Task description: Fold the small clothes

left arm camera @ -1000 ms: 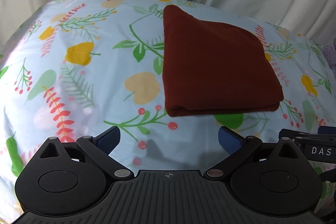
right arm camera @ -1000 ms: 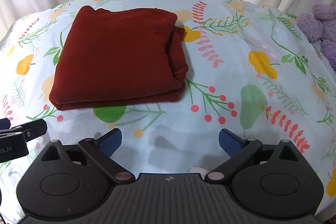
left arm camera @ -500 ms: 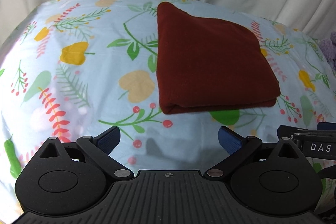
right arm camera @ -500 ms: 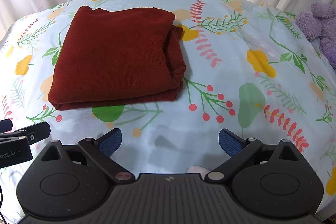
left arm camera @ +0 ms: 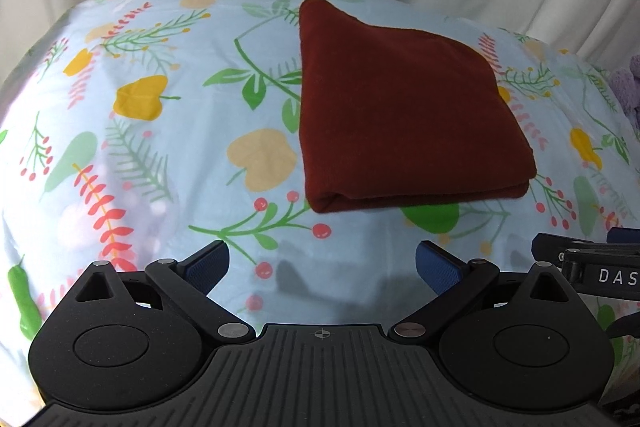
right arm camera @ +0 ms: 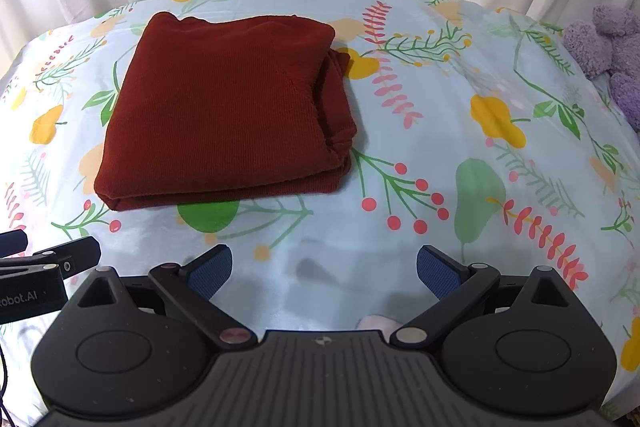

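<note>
The dark red knit garment [right arm camera: 224, 107] lies folded into a thick square on the floral bedsheet [right arm camera: 460, 155]; it looks soft, light and floppy, best pinched at the stacked layers along its near edge. Both the left claw [left arm camera: 322, 263] and right claw [right arm camera: 324, 267] hover spread and empty, just short of it.

A dark red knit garment [left arm camera: 404, 115] is seen folded into a flat, roughly square stack, laid on the floral sheet, layered edges bunched at its right side.

purple plush toy [right arm camera: 612, 55]: cut by right edge | right tool [left arm camera: 592, 267]: cut off at frame edge
</note>
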Motion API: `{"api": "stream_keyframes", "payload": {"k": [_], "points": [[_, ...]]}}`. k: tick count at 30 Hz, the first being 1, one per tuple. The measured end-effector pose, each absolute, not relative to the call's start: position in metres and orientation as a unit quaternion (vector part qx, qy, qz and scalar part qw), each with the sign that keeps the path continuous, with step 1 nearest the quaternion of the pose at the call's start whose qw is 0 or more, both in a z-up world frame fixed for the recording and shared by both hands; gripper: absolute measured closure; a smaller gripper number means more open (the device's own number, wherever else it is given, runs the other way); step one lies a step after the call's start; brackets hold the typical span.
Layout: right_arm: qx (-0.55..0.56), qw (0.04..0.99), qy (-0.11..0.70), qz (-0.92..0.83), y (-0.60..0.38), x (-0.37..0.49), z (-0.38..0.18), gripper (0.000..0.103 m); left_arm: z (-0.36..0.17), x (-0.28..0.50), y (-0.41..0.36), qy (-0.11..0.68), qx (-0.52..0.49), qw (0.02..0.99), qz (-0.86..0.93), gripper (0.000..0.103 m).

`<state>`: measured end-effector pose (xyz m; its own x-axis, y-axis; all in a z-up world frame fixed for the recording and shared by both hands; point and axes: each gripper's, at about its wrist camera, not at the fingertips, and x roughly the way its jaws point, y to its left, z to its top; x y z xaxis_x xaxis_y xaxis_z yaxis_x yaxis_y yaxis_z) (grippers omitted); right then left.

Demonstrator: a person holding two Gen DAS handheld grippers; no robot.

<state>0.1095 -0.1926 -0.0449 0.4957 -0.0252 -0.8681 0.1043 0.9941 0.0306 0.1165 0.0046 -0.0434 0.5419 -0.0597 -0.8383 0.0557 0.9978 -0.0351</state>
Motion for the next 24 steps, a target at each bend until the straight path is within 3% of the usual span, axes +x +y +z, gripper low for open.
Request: {"api": "stream_keyframes", "payload": {"k": [24], "points": [[0.037, 0.865, 0.5, -0.037, -0.1905, 0.1064, -0.0414, 0.004, -0.0429, 0.1161, 0.0035, 0.482, 0.005, 0.875, -0.045, 0.001]]}}
